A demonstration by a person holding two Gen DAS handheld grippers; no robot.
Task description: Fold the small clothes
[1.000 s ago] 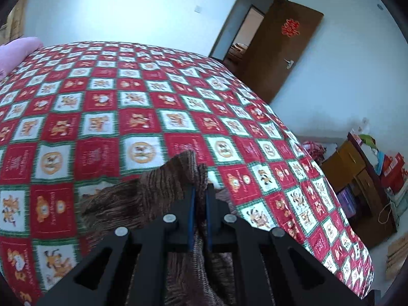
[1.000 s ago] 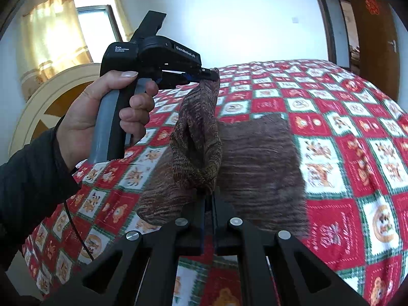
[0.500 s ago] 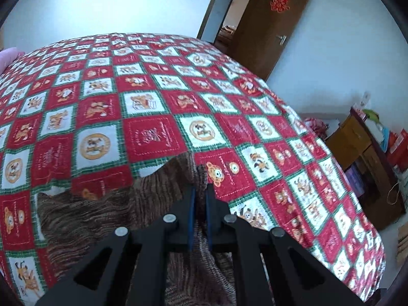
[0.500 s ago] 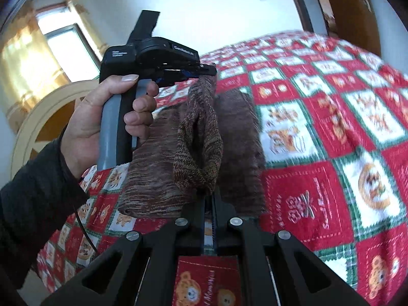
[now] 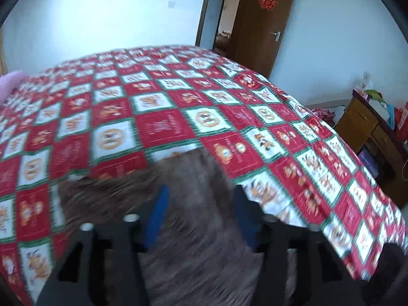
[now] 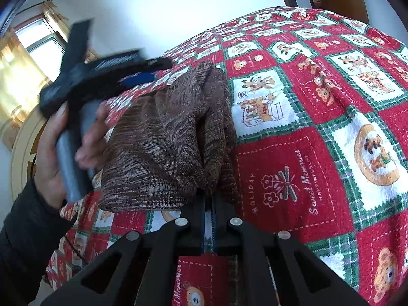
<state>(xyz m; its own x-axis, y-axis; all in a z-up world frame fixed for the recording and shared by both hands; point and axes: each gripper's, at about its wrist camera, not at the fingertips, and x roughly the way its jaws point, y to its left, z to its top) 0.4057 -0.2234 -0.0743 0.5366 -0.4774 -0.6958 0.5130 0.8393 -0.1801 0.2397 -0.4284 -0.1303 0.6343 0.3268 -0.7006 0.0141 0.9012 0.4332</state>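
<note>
Just brown knit garment [image 6: 163, 140] folded on checked bedspread [image 6: 293, 153], uncontained

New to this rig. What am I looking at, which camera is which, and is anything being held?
There is no robot arm here. A person carries a handheld two-finger gripper in each hand, and each gripper has a fisheye camera looking forward along its fingers.

Left wrist view: the left gripper, with blue pads, over a brown knit garment on a bed. Its jaws are opening; the cloth lies between them, but the pads stand clear of it. This view is motion-blurred.

Right wrist view: the right gripper is shut on the near edge of that garment, which lies folded over on the red-and-white patchwork bedspread. At the left, the person's left hand holds the other gripper's handle.

Behind the bed: a brown door and a wooden cabinet.
</note>
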